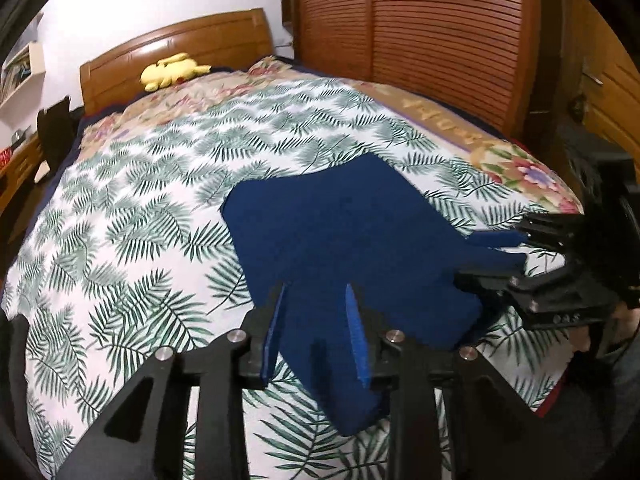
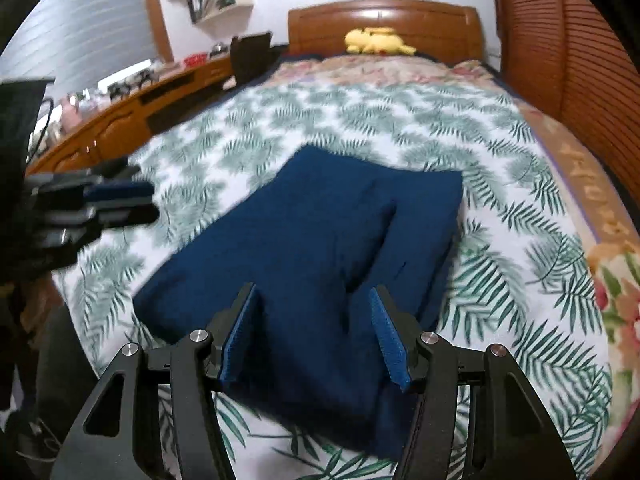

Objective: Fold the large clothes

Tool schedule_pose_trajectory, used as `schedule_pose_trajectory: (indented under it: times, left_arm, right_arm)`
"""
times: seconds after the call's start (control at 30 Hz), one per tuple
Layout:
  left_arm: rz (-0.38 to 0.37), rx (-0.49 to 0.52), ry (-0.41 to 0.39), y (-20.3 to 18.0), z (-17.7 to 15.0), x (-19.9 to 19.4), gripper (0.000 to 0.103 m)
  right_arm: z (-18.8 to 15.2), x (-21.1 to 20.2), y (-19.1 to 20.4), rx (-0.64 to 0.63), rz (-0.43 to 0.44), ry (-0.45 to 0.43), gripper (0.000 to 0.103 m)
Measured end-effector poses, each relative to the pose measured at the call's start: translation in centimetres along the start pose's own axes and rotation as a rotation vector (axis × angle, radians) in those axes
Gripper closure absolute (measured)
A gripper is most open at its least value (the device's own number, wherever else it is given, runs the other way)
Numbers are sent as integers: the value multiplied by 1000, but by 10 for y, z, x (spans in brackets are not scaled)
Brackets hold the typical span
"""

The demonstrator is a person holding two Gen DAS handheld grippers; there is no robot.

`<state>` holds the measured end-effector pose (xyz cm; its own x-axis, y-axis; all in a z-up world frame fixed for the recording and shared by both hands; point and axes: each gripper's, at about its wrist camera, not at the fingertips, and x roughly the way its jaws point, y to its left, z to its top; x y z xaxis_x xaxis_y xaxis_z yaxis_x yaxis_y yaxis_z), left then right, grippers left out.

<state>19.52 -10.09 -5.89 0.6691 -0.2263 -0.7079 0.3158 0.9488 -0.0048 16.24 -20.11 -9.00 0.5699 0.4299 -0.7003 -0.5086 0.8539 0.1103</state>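
Already, blue garment (image 2: 316, 248) lay folded compact mid-bed (image 1: 120, 208); left gripper (image 1: 316, 332) and right gripper (image 2: 316, 336) stood apart above it, holding nothing; little left.

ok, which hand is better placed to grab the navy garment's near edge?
Right, probably: right hand-held gripper is open, centred on the near edge of the navy garment; left hand-held gripper is off to its side over the leaf-print sheet.
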Motion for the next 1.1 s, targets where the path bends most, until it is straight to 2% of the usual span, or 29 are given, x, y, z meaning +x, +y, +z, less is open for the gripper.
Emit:
schedule_pose_trajectory:
  times: [0.07,0.1,0.13,0.17,0.2,0.3,0.4,0.5,0.6,0.73,0.83,1.0,1.1]
  left_arm:
    - [7,4,8,4,-2,10,73]
    - [15,8,12,7,-3,14,73]
    - [18,11,16,10,-2,19,72]
    - [16,13,21,13,-1,25,71]
    - [14,14,25,15,0,29,71]
    - [12,23,26,23,10,46,70]
    - [1,29,29,32,23,65,68]
    - [-3,43,39,39,33,86,68]
    - [-6,61,44,46,43,104,68]
    - [4,73,65,57,57,134,68]
    - [-2,65,79,64,63,152,68]
    - [-20,26,107,75,69,180,67]
    - [-17,25,117,76,69,190,66]
  right_arm:
    - [-6,7,0,5,2,29,45]
    - [-11,11,-1,15,20,47,49]
    - [-15,12,-3,19,44,54,58]
    - [-19,14,-3,17,76,64,80]
    - [-22,14,-3,10,92,71,87]
    - [-25,4,-2,-2,77,43,92]
    - [-27,-19,-1,-8,-3,-33,92]
    - [-29,-39,0,5,-44,-93,92]
    - [-36,-38,0,6,-111,-79,92]
    - [-46,-22,-7,53,-115,-28,89]
    - [-51,-16,-9,79,-125,-24,83]
    - [-58,-13,-17,142,-137,-31,60]
    - [-62,-12,-13,129,-149,-29,58]
